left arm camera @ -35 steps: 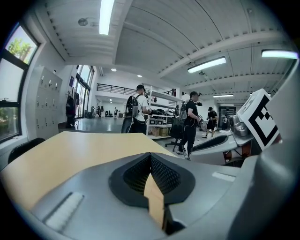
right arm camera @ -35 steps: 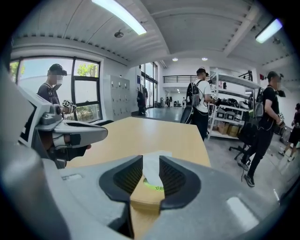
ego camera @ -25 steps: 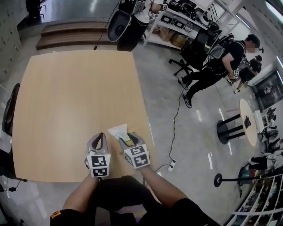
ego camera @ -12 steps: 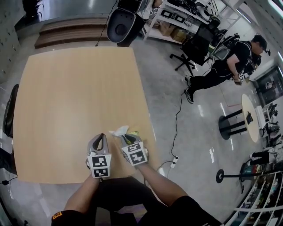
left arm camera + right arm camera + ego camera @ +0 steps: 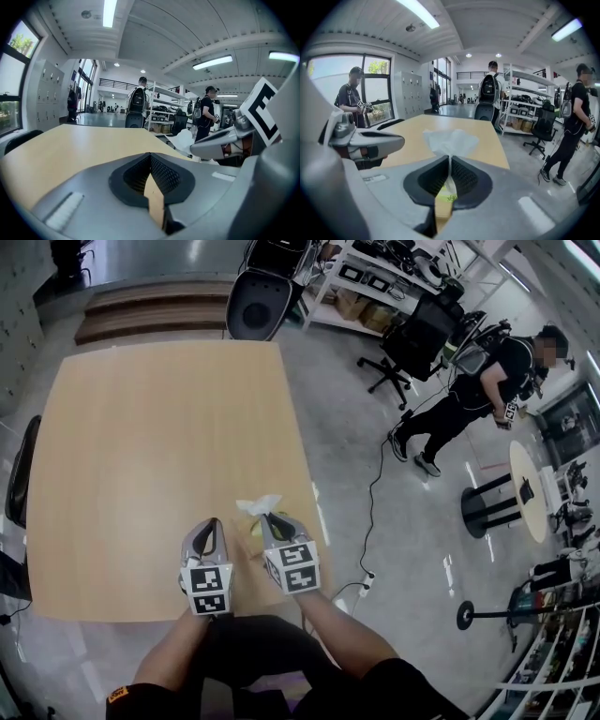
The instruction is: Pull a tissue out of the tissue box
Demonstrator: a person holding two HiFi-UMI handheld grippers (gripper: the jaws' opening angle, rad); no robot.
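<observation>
A white tissue [image 5: 258, 506] stands up in a pinched tuft near the table's front right edge. My right gripper [image 5: 272, 517] has its jaws closing on the tissue [image 5: 450, 139], whose lower part is squeezed between the pads. Below them a sliver of the yellow-green tissue box [image 5: 449, 197] shows; in the head view the box [image 5: 254, 531] is mostly hidden by the gripper. My left gripper [image 5: 211, 525] rests just left of the box, shut with nothing in it [image 5: 150, 157]. From the left gripper view the right gripper [image 5: 225, 143] and tissue [image 5: 183, 139] lie to the right.
The light wooden table [image 5: 159, 446] stretches away ahead and to the left; its right edge [image 5: 314, 512] is close beside the right gripper. An office chair [image 5: 255, 301] stands at the far end. A person [image 5: 478, 381] walks on the floor to the right.
The right gripper's jaws have closed on the tissue and risen a little, drawing the tissue from a wide flat sheet into a narrow tuft. The left gripper has stayed put.
</observation>
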